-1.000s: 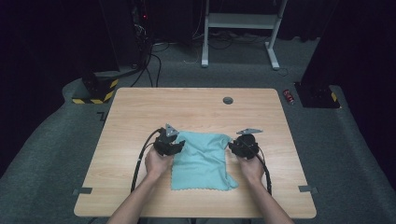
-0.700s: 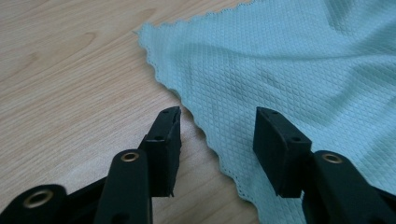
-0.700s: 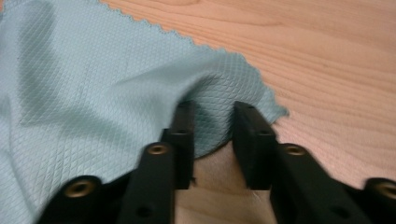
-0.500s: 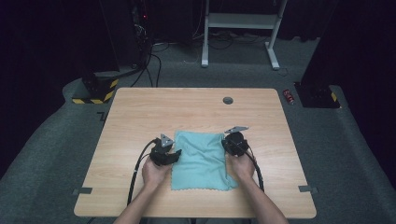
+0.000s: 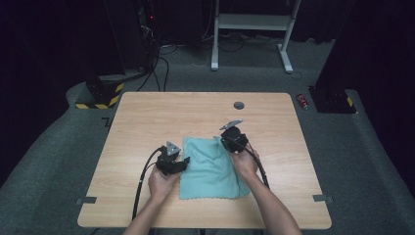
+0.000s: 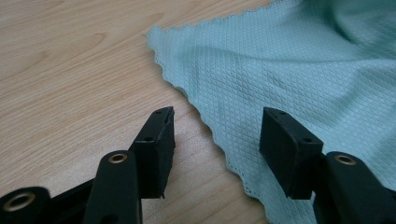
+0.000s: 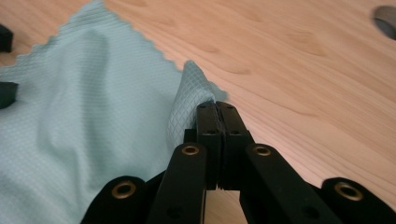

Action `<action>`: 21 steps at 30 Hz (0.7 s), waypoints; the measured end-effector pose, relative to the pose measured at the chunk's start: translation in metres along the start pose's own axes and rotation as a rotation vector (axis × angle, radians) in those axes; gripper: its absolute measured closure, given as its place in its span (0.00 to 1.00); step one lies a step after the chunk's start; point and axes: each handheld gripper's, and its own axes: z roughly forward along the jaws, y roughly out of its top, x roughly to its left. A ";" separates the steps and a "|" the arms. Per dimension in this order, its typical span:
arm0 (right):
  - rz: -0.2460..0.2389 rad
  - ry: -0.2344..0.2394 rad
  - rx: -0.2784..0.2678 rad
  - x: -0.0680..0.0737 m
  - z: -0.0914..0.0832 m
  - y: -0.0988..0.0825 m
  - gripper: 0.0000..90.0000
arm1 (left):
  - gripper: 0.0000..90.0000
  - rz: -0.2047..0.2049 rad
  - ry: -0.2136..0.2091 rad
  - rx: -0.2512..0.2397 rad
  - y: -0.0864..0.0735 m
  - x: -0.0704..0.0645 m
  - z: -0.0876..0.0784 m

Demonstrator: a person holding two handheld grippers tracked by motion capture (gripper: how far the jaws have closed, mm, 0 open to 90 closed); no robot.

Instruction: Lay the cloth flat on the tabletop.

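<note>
Fingers of right gripper pressed together on the far right corner of the teal cloth, now carried inward from the cloth's right edge since a second ago. Left gripper fingers spread, just been opening, straddling the cloth's left hem. Cloth lies mid-surface.

The right gripper has its 2 black jaws pressed together on a raised corner of the teal cloth, pinching a fold that peaks just above the pads. From that corner the cloth's scalloped edge runs up and away to the left, and its body spreads left of the jaws in soft ripples over the wooden table. Right of the cloth lies bare wood; a grey round fitting sits far beyond it.
</note>
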 end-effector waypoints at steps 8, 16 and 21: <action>-0.067 0.152 0.001 0.028 0.024 0.005 0.83 | 0.50 0.001 0.003 0.001 0.000 0.000 0.000; 0.018 0.129 -0.059 0.003 -0.004 -0.015 0.84 | 0.49 -0.001 0.002 0.001 0.000 0.000 0.000; 0.064 0.141 -0.034 -0.002 0.004 -0.028 0.82 | 0.49 0.000 0.002 0.001 0.000 0.000 0.000</action>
